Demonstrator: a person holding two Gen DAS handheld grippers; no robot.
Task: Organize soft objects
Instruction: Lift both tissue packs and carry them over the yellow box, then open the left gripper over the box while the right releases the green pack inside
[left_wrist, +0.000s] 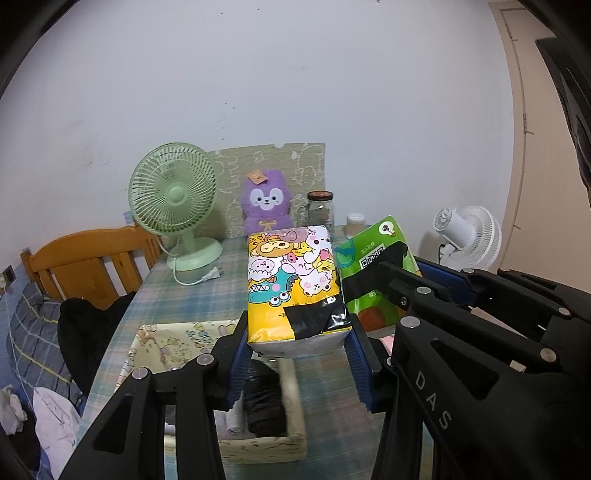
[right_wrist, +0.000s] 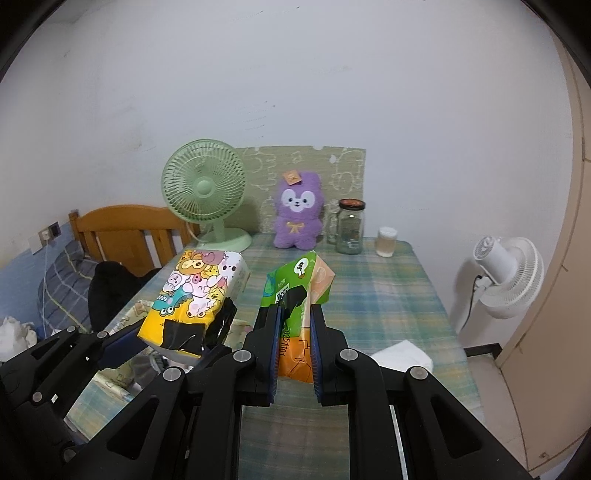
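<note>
Covering the surface (right_wrist: 388, 295) is a checked cloth; at its near left edge a fabric bin (left_wrist: 258, 443) waits, likely the goal; left tongs (left_wrist: 297, 354) clamp the cartoon tissue pack (left_wrist: 295, 280) above it; right tongs (right_wrist: 294, 343) squeeze the green pack (right_wrist: 295, 295) narrow, lifted clear; only the left view shows the bin's contents; only the right, a white napkin (right_wrist: 402, 356).

The fabric bin's (left_wrist: 266, 448) contents sit half hidden behind the left gripper (left_wrist: 299, 343); the jar (right_wrist: 350, 227) label is unreadable.

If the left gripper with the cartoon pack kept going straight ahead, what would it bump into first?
Probably the purple plush bunny at the table's back. The left gripper, holding the yellow cartoon tissue pack, points roughly at it, though depth is unclear.
</note>
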